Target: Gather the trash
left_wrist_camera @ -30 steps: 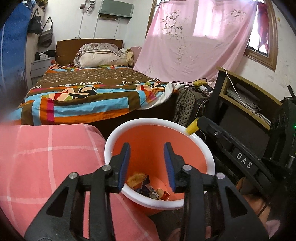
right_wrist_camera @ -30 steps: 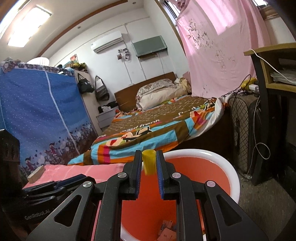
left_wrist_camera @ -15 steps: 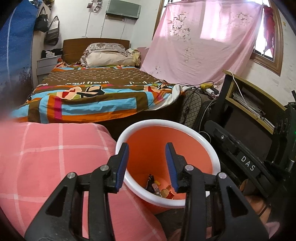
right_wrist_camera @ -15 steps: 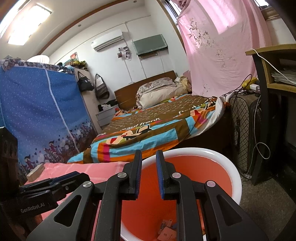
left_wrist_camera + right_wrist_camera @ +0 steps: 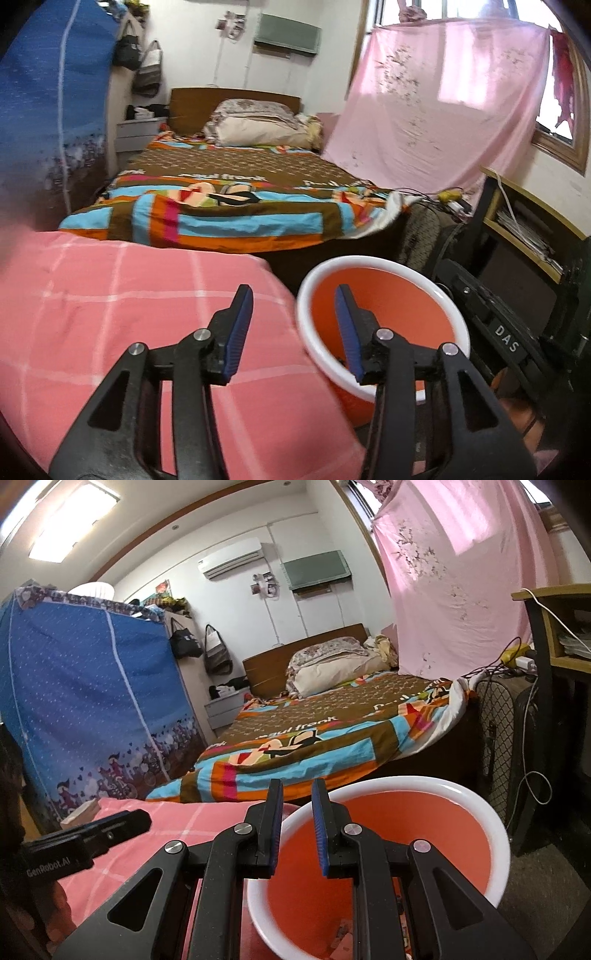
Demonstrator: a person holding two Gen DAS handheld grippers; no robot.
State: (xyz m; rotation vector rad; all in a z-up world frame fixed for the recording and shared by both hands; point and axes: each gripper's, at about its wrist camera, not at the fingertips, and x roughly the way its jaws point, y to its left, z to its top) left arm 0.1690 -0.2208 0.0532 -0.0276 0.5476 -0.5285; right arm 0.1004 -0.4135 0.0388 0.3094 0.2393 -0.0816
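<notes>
The left tongs (image 5: 293,321) have just been opening and stand apart and empty, the round orange plastic bin with a white rim (image 5: 380,264) at their 3 o'clock. The right tongs (image 5: 297,825) are nearly closed on nothing, above the bin (image 5: 495,830). Scraps lie in its bottom (image 5: 343,941), so some trash is collected; the pink checked cloth (image 5: 110,314) at 9 o'clock shows none in view

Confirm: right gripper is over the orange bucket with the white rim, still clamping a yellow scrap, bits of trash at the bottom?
Not quite. The right gripper holds nothing; no yellow scrap shows between its narrowly set fingers in the right wrist view. The rest stands: it hangs over the orange bucket with the white rim, with bits of trash at the bottom.
</notes>
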